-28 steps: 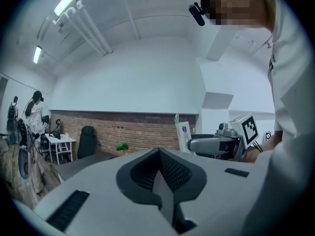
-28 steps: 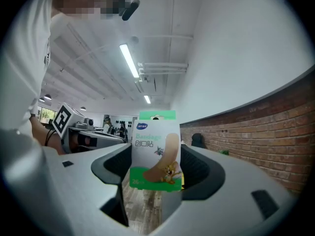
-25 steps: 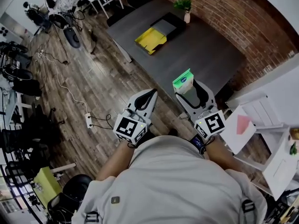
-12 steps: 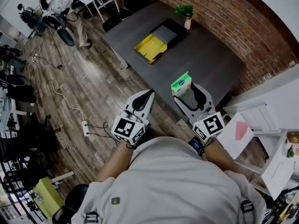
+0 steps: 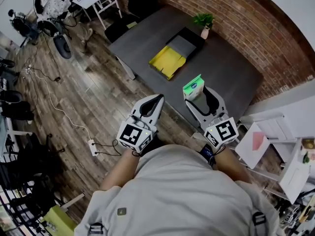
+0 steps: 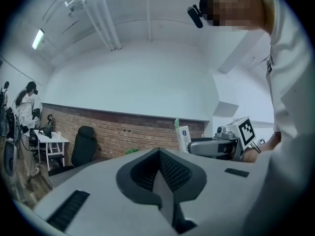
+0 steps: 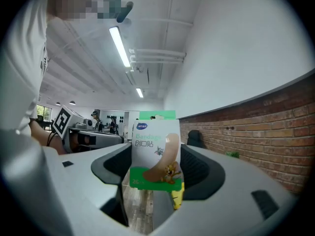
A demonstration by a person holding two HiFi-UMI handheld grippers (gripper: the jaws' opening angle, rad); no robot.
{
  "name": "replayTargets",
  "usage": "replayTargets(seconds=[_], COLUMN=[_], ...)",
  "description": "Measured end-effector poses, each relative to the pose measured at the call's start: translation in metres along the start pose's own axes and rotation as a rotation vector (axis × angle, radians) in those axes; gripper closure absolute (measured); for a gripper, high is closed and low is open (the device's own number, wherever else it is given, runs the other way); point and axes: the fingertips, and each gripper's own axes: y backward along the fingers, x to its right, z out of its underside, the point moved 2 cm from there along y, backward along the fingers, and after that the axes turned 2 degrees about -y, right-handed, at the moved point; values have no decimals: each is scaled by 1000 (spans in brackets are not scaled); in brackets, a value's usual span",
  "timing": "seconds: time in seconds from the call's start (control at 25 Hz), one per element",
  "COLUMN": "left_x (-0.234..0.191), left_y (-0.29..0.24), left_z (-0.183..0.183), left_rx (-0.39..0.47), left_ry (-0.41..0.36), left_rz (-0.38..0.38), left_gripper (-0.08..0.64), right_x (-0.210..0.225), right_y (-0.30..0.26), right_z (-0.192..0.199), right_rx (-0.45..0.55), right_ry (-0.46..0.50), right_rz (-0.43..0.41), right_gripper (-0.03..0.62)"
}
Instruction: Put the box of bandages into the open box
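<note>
My right gripper (image 5: 198,95) is shut on the green-and-white box of bandages (image 5: 193,88), held upright above the near edge of the dark table (image 5: 226,73). In the right gripper view the bandage box (image 7: 154,154) stands between the jaws of the right gripper (image 7: 153,188). The open box (image 5: 177,53), yellow flap in front and black tray behind, lies on the table further ahead. My left gripper (image 5: 153,103) hangs over the wooden floor, shut with nothing in it; the left gripper view shows the left gripper (image 6: 161,181) with jaws together.
A small potted plant (image 5: 204,21) stands at the table's far corner by the brick wall. White shelves with papers (image 5: 275,132) are to the right. Cables and a power strip (image 5: 92,146) lie on the floor at left. Desks and chairs (image 5: 74,4) stand far left.
The view has shifted: the table and open box now sit slightly further right and lower in the head view. Both grippers keep their pose, the right still holding the bandage box.
</note>
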Motion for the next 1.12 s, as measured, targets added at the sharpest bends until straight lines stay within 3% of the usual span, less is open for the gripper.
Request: replayTargets(seconds=[0.32, 0.52, 1.12], left_x=[-94, -141, -198], left_y=[14, 27, 11], left_z=[-5, -5, 3], left_rx=[-3, -7, -46], left_ry=[18, 20, 55], left_rz=[62, 60, 42], left_gripper=[545, 545, 545], right_x=[-24, -40, -16], right_y=[-86, -118, -175], right_z=[-1, 1, 33], right_rx=[-16, -18, -78], right_ry=[4, -8, -58], right_rz=[59, 83, 68], right_gripper=[279, 279, 279])
